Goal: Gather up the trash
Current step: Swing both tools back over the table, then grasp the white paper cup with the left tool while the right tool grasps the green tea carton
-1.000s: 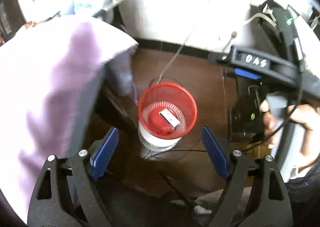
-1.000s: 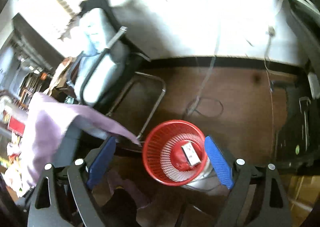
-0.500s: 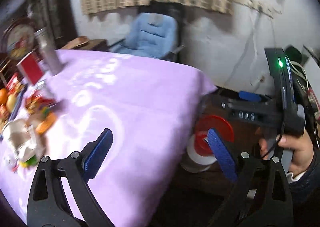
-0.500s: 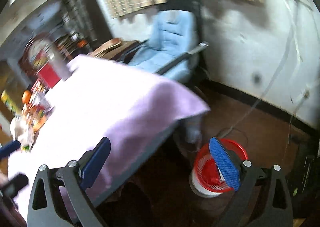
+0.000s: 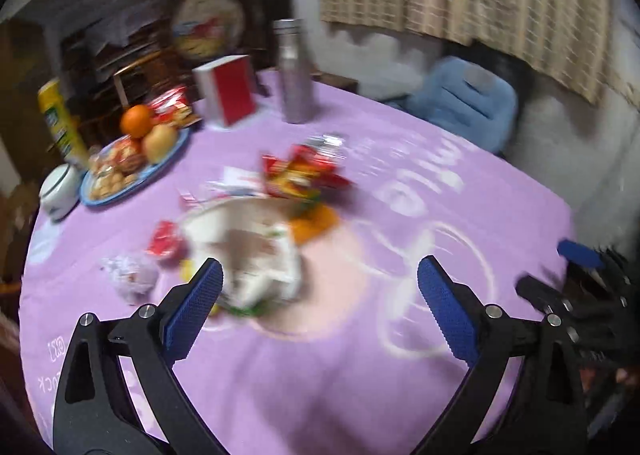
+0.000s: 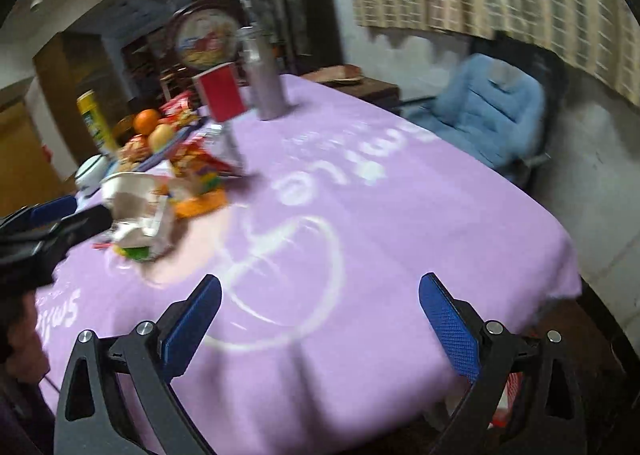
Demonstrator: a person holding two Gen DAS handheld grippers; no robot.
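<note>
While both pairs of fingers stand wide apart with nothing between them, the left gripper point(image 5: 320, 297) hangs over blurred trash: a crumpled white bag point(image 5: 256, 255) and red wrappers point(image 5: 304, 173) on the purple-covered bench point(image 5: 360, 355). Farther left, a blue plate point(image 5: 132, 179) holds fruit and biscuits. The right gripper point(image 6: 320, 307) is over bare cloth.

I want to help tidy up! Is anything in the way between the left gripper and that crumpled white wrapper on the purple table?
Nothing visible is. The left gripper is open and empty, and the crumpled white wrapper lies just beyond its left fingertip on the purple tablecloth, with only bare cloth before it. The picture is blurry, though.
</note>
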